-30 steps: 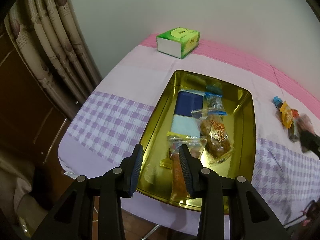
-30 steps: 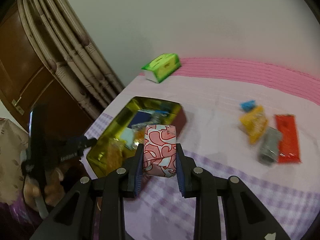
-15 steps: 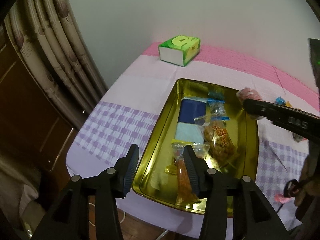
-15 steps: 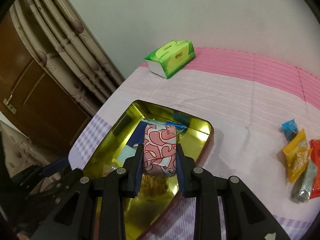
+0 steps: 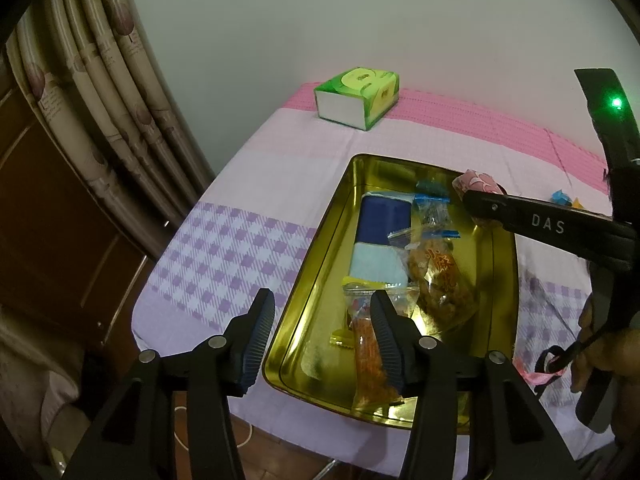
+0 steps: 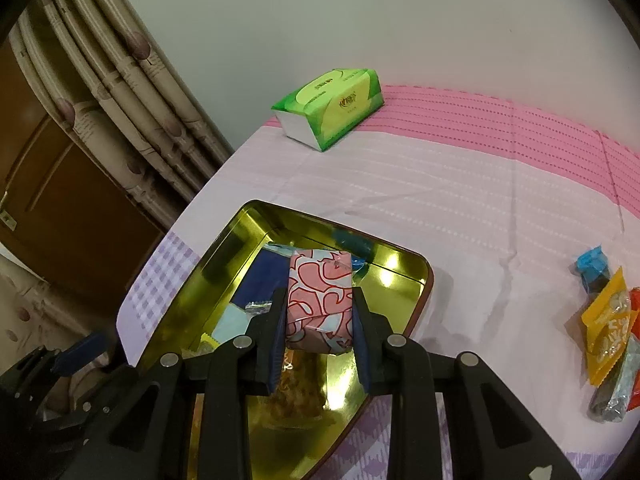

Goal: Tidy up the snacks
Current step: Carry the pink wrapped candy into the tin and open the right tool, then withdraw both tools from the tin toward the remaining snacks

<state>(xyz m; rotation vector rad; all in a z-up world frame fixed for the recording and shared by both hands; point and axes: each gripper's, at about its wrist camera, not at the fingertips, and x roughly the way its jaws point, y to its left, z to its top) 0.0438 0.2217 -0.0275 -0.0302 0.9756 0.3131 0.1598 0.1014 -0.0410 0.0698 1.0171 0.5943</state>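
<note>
Your right gripper clamps the pink-patterned packet above the gold tray; your left gripper, jaws just opening, hangs empty over its near rim.

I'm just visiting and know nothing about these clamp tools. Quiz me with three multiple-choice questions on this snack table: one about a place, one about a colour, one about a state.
1. Where is the tissue pack?
A. inside the tray
B. at the table's far edge, beyond the tray
C. on the floor

2. What colour is the tray?
A. gold
B. white
C. red

3. What is the right gripper doing?
A. hanging open and empty
B. clamping a pink patterned snack
C. gripping the tissue pack

B: the tissue pack lies beyond the tray.
A: its walls shine gold.
B: the right gripper presses on the pink patterned snack.
</note>
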